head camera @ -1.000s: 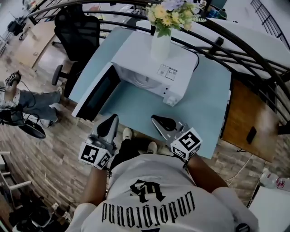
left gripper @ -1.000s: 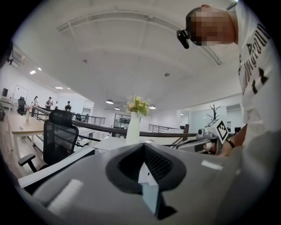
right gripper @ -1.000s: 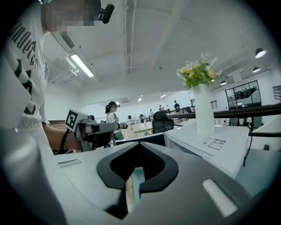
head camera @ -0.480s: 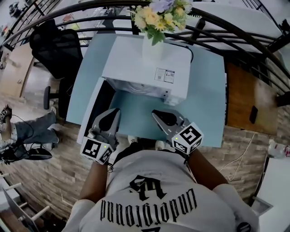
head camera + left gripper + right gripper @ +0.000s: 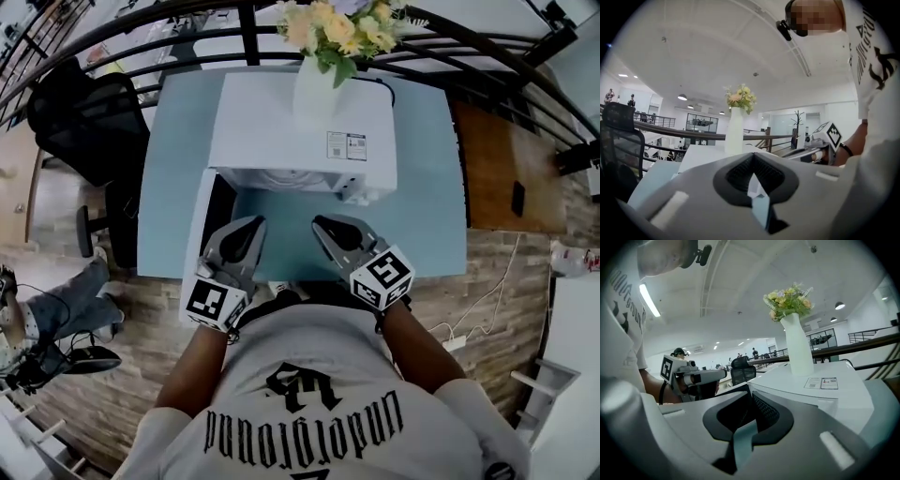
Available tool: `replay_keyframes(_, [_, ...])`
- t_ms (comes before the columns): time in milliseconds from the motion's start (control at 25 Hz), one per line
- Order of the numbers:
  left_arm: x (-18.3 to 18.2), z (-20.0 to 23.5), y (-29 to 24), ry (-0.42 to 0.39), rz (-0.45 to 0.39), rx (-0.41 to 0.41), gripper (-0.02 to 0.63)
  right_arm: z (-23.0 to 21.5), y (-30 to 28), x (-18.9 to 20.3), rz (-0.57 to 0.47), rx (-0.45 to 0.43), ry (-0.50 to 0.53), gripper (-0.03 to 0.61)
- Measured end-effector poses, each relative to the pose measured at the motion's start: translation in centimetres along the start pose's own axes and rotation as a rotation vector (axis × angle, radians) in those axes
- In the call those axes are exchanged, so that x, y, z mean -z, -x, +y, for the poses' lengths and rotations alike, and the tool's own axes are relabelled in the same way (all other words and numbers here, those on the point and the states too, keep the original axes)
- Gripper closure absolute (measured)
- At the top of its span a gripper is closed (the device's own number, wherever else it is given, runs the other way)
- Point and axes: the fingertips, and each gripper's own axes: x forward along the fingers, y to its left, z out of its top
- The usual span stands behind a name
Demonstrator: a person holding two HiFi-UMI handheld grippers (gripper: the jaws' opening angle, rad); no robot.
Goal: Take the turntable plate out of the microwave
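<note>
You've brought both tools nearer the open microwave. L tool & R tool are pinched closed, empty. Approach step. Next: spread jaws, reach in for turntable plate.

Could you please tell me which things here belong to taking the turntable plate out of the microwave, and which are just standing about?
For the job:
- microwave, with its open door
- left tongs and right tongs, both shut and empty in front of it

Just standing about:
- vase of flowers on top of the microwave
- office chair
- table underneath
</note>
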Motion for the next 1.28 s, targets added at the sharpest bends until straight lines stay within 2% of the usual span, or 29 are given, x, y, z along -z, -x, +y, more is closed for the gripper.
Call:
replay_keyframes(240, [0.9,1.9,-1.5,-0.024,-0.005,-0.036,0.565,-1.0,-1.9,2.6,0.039,0.016,-0.090,0.527])
replay_keyframes(680, [3.9,4.6,-4.1,0.024,0.016,-0.077,0.565,-5.2,-6.5,7.8,0.092,-0.020,-0.344,0.491])
replay_keyframes(1000, [6.8,6.5,-5.3,0.035,0.050,-0.141,0.565,-8.4,-10.2,13.0,0.120,-0.016,-0.560,0.472])
replay_keyframes(1280, [9.6,7.6,-6.3,0.074,0.080,-0.183,0.565,-10.8,-13.1,18.4,0.135,0.012,-0.814,0.448])
